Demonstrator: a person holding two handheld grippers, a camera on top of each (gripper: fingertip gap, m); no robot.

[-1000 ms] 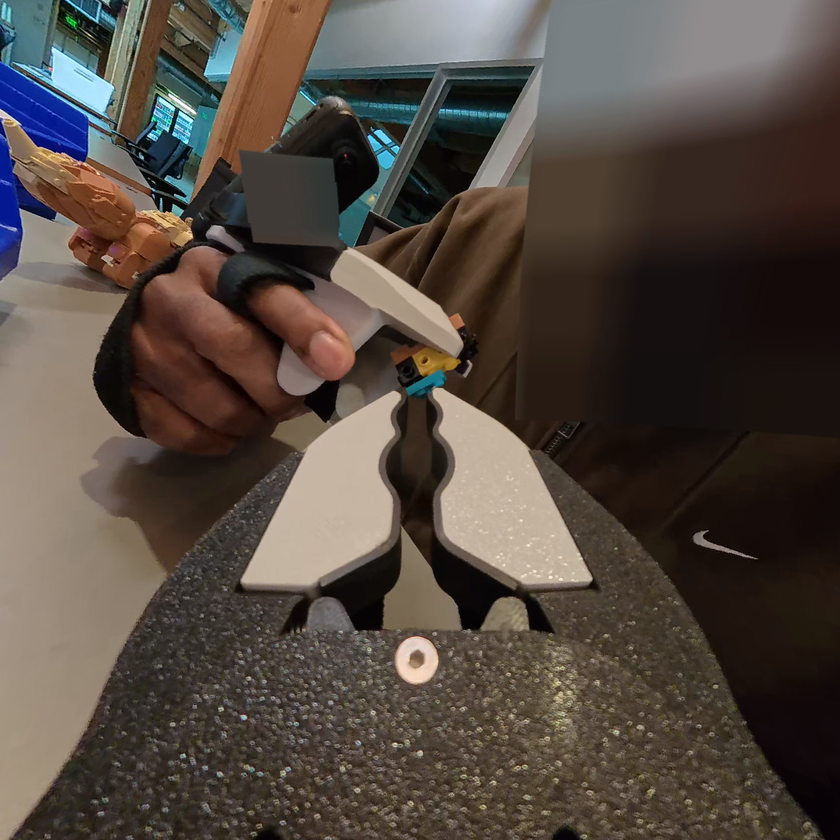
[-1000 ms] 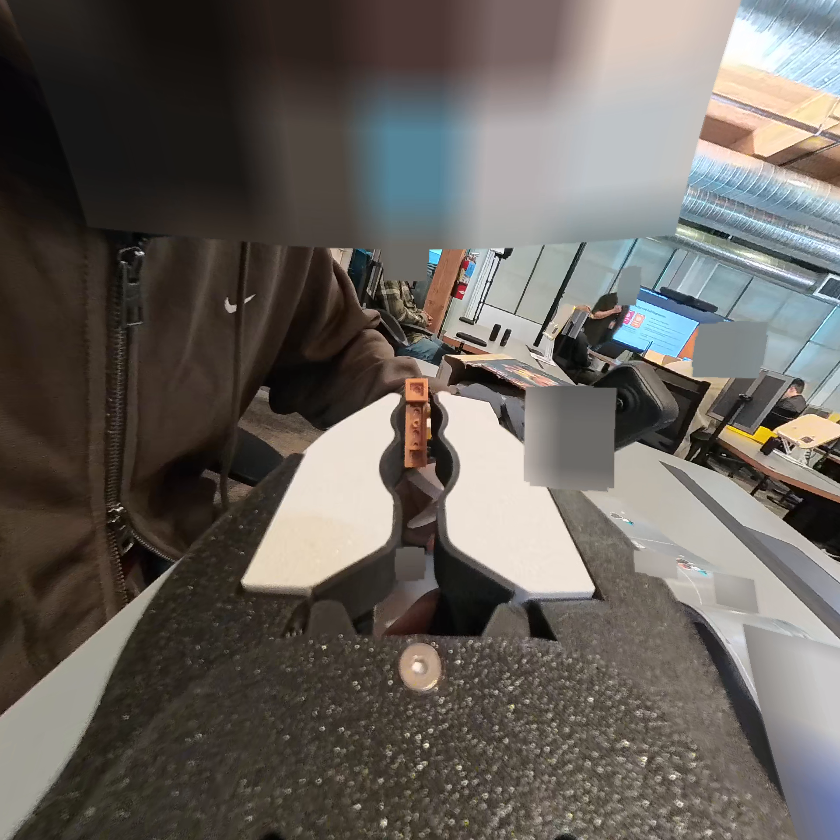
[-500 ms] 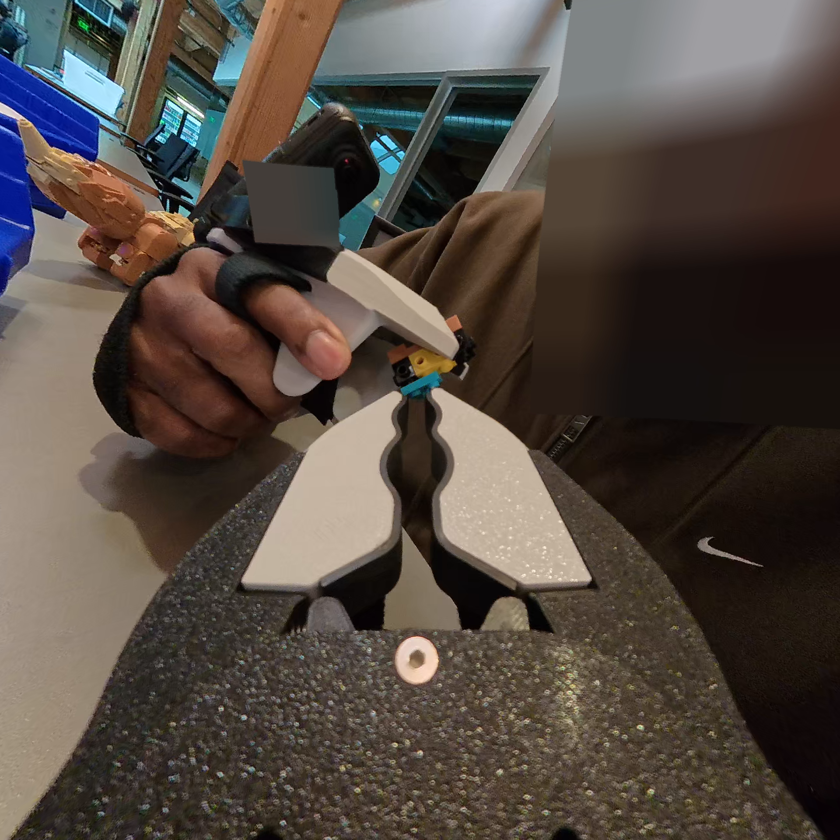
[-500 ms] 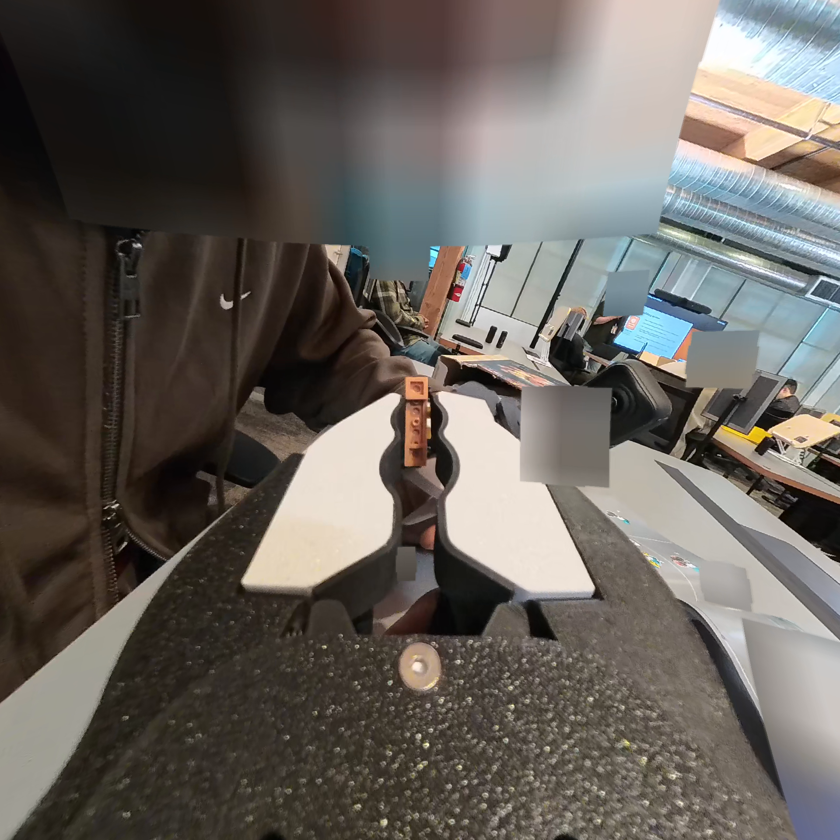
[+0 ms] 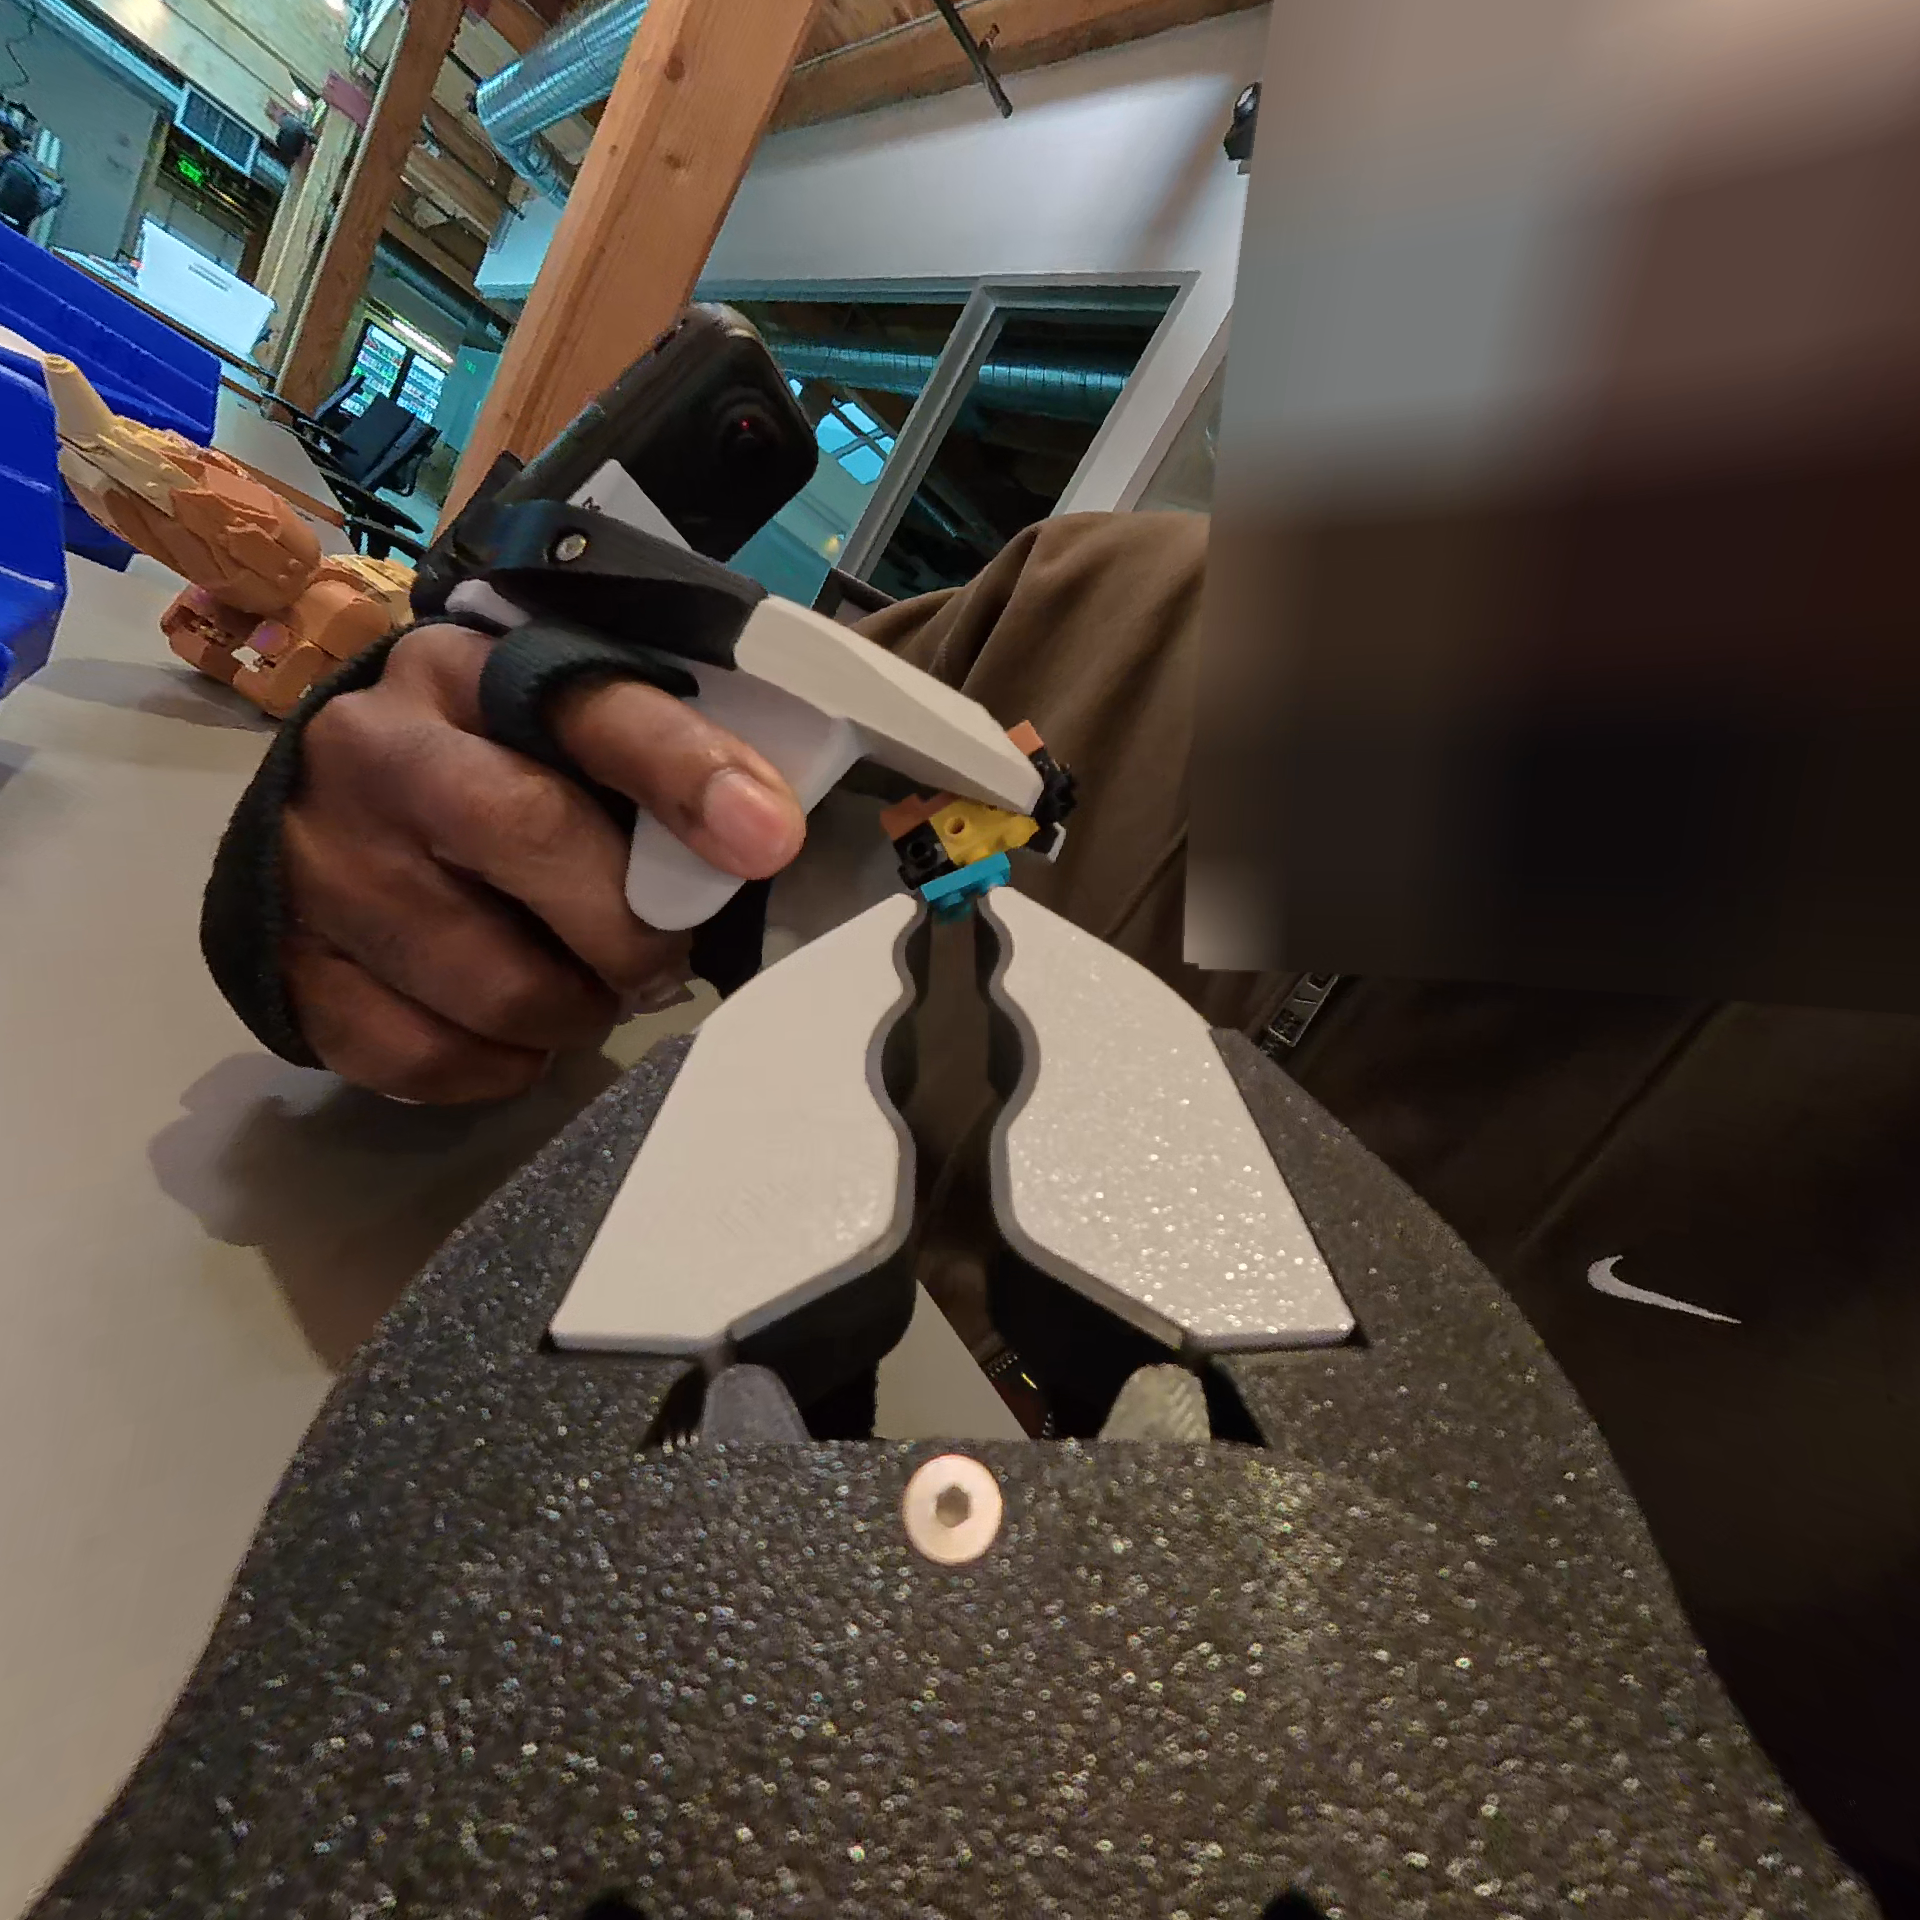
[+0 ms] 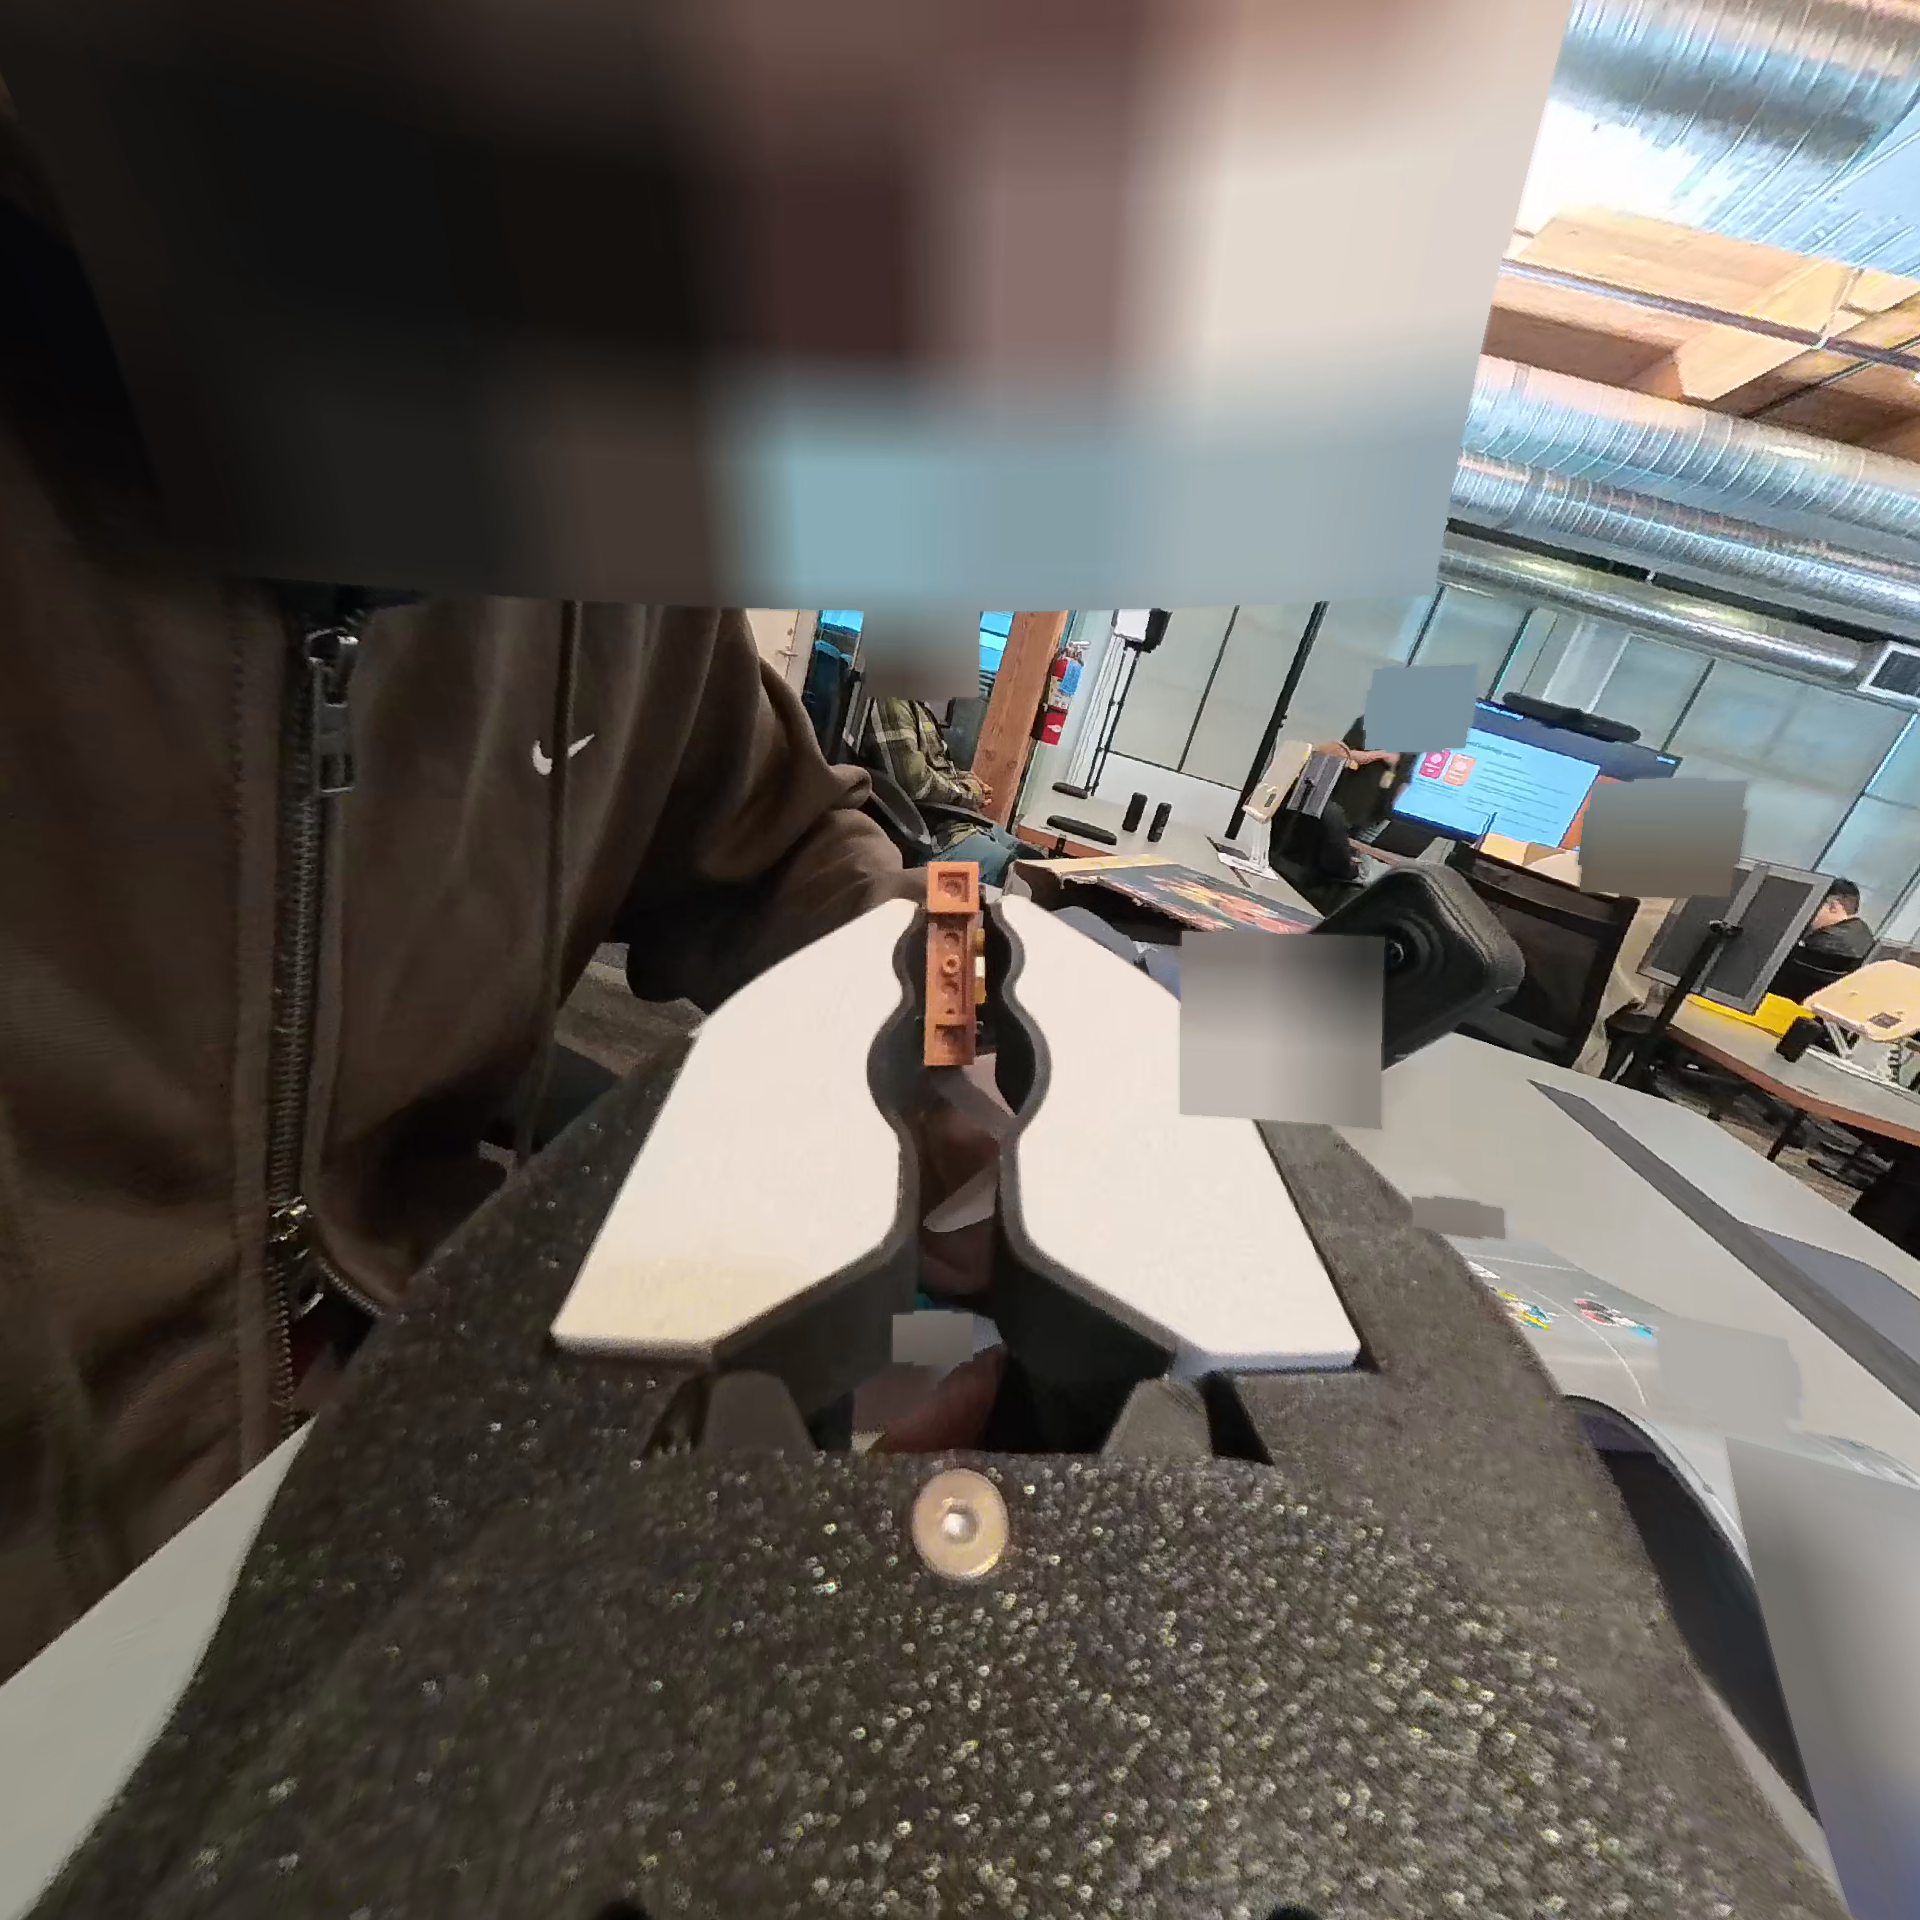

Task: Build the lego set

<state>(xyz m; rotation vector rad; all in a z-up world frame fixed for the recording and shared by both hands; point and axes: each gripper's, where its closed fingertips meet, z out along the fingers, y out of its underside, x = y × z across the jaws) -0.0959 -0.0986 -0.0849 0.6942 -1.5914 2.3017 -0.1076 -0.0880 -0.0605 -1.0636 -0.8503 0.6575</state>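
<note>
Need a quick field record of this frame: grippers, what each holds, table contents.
left gripper: shut on teal piece at the bottom of the assembly
right gripper: shut on brown plate
assembly: small brown, yellow, black and teal cluster, held between both grippers above the table edge
right hand: resting on table
background: brown model on table by blue bin
</note>
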